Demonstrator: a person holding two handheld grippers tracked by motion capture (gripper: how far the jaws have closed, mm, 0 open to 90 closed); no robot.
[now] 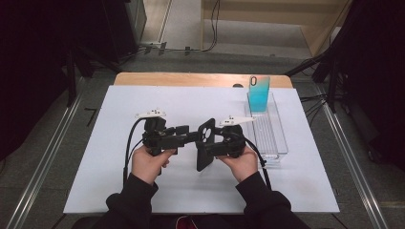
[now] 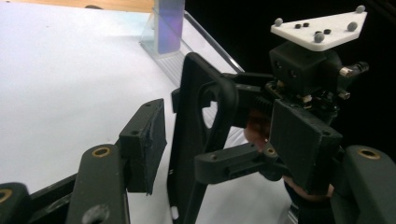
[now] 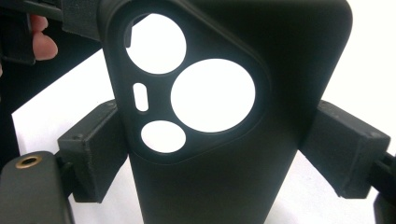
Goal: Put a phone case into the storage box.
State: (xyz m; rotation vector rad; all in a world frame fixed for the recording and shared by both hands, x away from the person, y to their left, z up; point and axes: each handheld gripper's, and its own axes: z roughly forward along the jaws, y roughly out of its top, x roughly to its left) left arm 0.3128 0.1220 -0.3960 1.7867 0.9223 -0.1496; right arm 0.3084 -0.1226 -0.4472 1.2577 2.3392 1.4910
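A black phone case (image 1: 205,143) with round camera cut-outs stands upright above the middle of the white table. My right gripper (image 3: 219,154) is shut on it, one pad on each long edge. In the high view the right gripper (image 1: 208,145) comes in from the right and my left gripper (image 1: 188,135) from the left. The left gripper (image 2: 257,154) is open and wide; its left pad (image 2: 144,144) sits just beside the phone case (image 2: 191,140), a small gap between them. The phone case (image 3: 224,186) hides most of what lies behind it in the right gripper view.
A clear plastic tray (image 1: 273,138) lies at the right of the white table (image 1: 143,191), with a teal phone case (image 1: 259,94) standing upright at its far end. A wooden edge (image 1: 191,78) runs along the back. Dark floor and metal rails surround the table.
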